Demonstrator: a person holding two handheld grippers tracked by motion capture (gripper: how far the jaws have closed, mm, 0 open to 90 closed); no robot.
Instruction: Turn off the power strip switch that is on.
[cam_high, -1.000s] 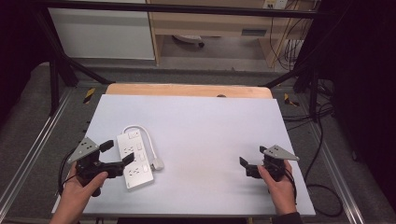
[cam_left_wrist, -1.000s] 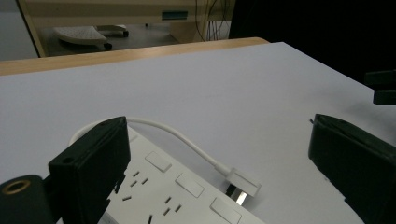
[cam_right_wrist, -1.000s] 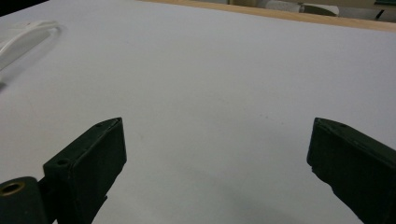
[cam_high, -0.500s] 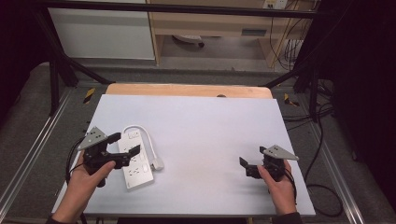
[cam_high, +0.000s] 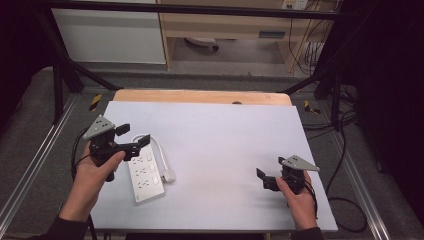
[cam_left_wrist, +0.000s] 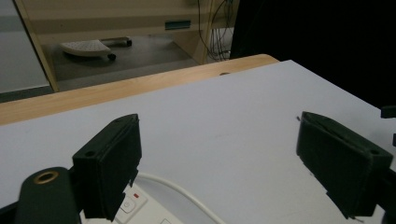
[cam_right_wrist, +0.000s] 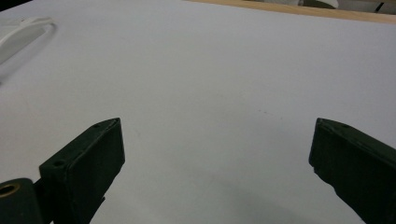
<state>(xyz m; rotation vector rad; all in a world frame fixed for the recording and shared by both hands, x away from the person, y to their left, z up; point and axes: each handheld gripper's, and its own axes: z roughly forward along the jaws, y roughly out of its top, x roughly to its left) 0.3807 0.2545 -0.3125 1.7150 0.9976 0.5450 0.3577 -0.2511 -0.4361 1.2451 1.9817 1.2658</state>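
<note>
White power strip (cam_high: 146, 172) flat on the grey table (cam_high: 225, 140), toward its left front, cord (cam_high: 162, 155) looped beside it; left gripper (cam_high: 131, 137) raised over the strip's far end, jaws wide but just now closing a little, nothing between them, no contact with the strip; right gripper (cam_high: 261, 179) low near the table's right front, well apart from the strip, jaws spread and empty.

Your left tool (cam_high: 131, 137) is black with a grey three-cornered plate, and the power strip (cam_high: 145, 175) just beside its jaws is white, with a small red switch and a white cable (cam_high: 159, 154). Your right tool (cam_high: 264, 179) is black and grey too. Under both lies a pale grey worktop (cam_high: 220, 145) with a light wood far edge.
</note>
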